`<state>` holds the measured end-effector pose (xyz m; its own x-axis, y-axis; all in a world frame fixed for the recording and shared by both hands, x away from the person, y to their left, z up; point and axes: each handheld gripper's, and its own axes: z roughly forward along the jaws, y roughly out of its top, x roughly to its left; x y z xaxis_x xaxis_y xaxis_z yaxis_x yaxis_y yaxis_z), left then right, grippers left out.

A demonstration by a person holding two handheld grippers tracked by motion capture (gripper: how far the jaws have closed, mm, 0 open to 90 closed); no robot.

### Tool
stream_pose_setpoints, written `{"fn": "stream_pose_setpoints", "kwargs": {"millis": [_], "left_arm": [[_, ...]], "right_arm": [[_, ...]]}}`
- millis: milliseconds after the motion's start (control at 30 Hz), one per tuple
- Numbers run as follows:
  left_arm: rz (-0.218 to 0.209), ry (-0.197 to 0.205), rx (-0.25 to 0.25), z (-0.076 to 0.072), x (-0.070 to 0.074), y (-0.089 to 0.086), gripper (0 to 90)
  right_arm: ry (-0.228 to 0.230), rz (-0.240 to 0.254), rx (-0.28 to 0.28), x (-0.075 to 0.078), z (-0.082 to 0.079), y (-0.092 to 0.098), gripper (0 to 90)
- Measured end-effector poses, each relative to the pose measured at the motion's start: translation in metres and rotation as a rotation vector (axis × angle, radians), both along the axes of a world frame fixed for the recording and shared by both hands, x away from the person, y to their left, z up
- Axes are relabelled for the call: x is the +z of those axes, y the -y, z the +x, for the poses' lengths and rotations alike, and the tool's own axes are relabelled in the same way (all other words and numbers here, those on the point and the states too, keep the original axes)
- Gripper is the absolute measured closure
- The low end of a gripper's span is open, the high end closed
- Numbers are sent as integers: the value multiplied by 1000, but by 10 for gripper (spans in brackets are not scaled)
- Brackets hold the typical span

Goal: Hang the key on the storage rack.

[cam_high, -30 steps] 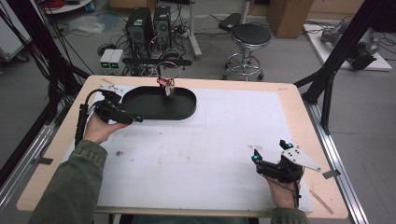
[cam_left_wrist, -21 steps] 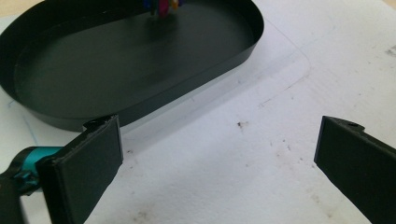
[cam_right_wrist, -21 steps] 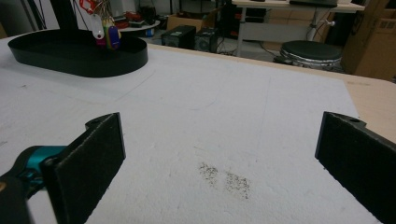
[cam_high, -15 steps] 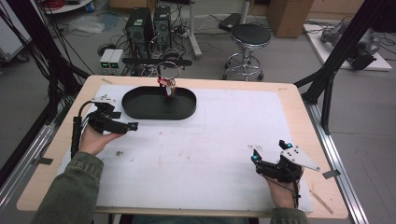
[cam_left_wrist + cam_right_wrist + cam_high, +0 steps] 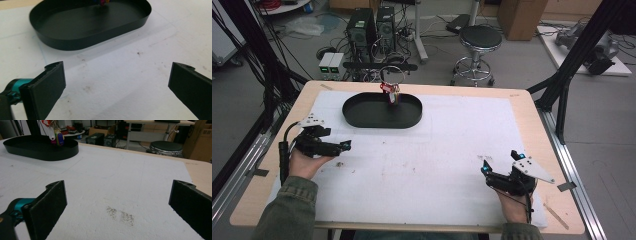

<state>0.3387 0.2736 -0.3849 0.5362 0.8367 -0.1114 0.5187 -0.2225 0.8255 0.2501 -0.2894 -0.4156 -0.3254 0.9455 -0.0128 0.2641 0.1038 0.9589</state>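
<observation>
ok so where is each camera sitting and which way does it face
High view: above the person's side, looking forward and down on the table; forearms, hands, left gripper and right gripper show.
Left gripper view: low over the table, facing the black tray; its open black fingers rise from below.
Right gripper view: low, looking across the table toward the tray and stool; its open fingers show.
Shared: all three see the tray with the coloured tags at its far edge.

A wooden table [image 5: 532,107] is covered by a white sheet [image 5: 452,145], marked with small dark specks near its centre. A black oval tray [image 5: 382,111] is set on the sheet toward 11 o'clock, well apart from the edges.
</observation>
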Motion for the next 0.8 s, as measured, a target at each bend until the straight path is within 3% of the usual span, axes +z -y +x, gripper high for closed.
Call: {"fn": "stream_pose_setpoints", "kwargs": {"millis": [267, 367, 467, 633, 800], "left_arm": [[16, 79, 47, -15, -7, -5, 17], [33, 90, 59, -20, -10, -8, 17], [11, 102, 73, -24, -13, -12, 17], [33, 126, 115, -29, -20, -17, 17], [15, 152, 140, -36, -26, -24, 17]], "right_arm": [[-3, -1, 0, 0, 0, 0, 5], [0, 1, -1, 0, 0, 0, 5], [-1, 3, -3, 0, 0, 0, 5], [0, 2, -2, 0, 0, -1, 5], [-2, 5, -5, 0, 0, -1, 5]]}}
